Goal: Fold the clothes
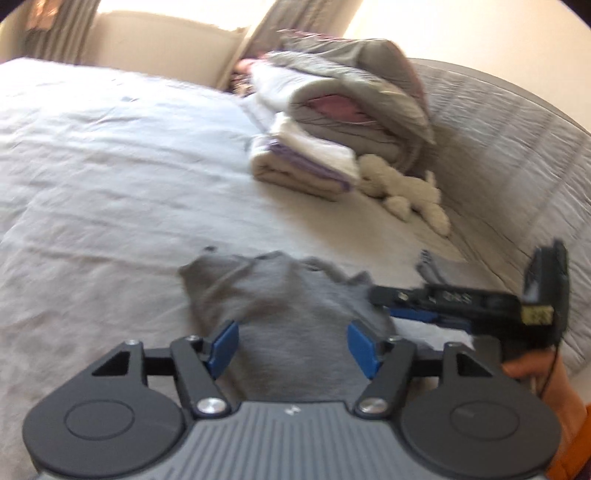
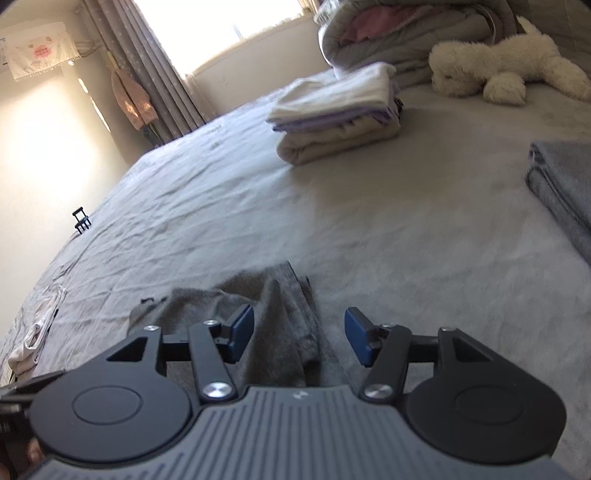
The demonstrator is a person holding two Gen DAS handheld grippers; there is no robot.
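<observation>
A crumpled grey garment (image 1: 280, 295) lies on the pale bed sheet (image 1: 92, 166). My left gripper (image 1: 293, 347) hovers over its near part, open, its blue pads well apart and clear of the cloth. The right gripper (image 1: 412, 314) reaches in from the right over the garment's right edge, held by a hand (image 1: 528, 369). In the right wrist view the same grey garment (image 2: 273, 306) is bunched in folds under my right gripper (image 2: 300, 338), which stands open. The cloth lies closer to the left pad, and neither pad presses on it.
A stack of folded clothes (image 2: 340, 110) sits further up the bed, with a white plush toy (image 2: 509, 70) and a rolled duvet (image 2: 399, 33) behind it. A folded grey item (image 2: 565, 184) lies at the right. A small white garment (image 2: 37, 328) rests near the bed's left edge.
</observation>
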